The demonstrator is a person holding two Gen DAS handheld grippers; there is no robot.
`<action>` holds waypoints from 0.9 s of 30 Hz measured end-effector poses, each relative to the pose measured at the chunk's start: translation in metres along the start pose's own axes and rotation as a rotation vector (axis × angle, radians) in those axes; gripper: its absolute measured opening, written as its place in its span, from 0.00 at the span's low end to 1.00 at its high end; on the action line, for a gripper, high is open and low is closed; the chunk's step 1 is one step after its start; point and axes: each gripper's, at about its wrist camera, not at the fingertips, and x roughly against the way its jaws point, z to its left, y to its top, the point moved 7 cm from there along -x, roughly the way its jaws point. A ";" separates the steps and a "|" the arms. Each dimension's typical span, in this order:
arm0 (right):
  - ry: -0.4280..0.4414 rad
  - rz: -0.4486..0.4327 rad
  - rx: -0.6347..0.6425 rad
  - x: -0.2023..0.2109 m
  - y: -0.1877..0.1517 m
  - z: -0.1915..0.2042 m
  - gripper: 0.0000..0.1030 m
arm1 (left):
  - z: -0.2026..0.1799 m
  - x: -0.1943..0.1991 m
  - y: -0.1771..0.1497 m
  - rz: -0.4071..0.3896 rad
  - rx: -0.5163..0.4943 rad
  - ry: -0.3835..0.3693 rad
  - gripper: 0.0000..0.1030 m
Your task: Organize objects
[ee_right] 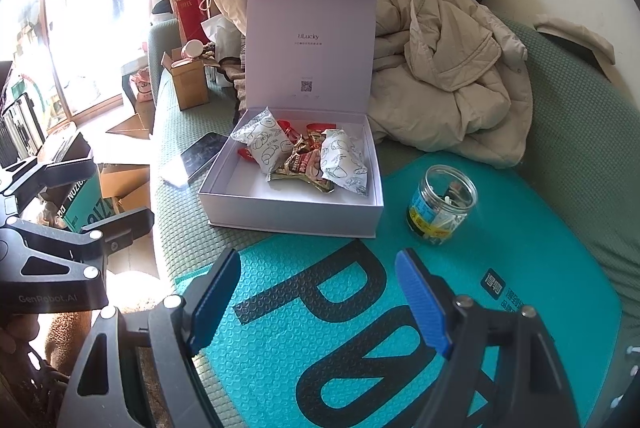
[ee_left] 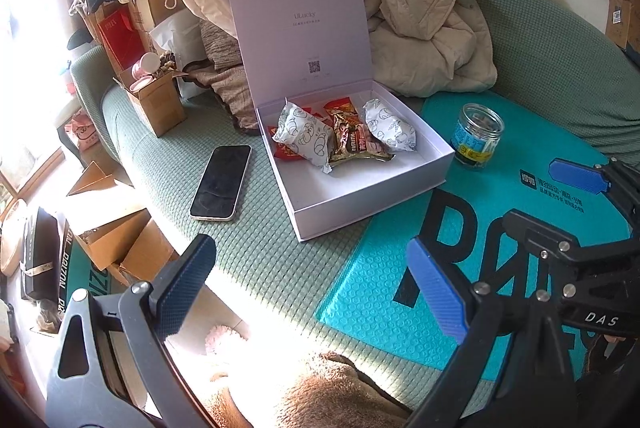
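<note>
Glass jar (ee_right: 442, 205), lidless beside the white box (ee_right: 296, 212) on the sofa's teal mat (ee_right: 320, 328): easily tipped if nudged by either empty, open tongs.

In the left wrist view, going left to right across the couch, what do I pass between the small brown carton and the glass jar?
Brown carton → phone → white box holding snack packets → glass jar on the teal mat.
</note>
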 end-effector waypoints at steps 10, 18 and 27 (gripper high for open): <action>0.000 0.010 0.005 -0.004 0.000 0.001 0.78 | 0.003 -0.003 0.000 0.002 0.006 0.002 0.94; 0.003 0.017 0.009 -0.006 -0.001 0.002 0.78 | 0.002 -0.003 -0.002 0.009 0.014 -0.009 0.94; 0.004 0.022 0.012 -0.007 -0.002 0.002 0.78 | 0.002 -0.003 -0.004 0.006 0.015 -0.006 0.94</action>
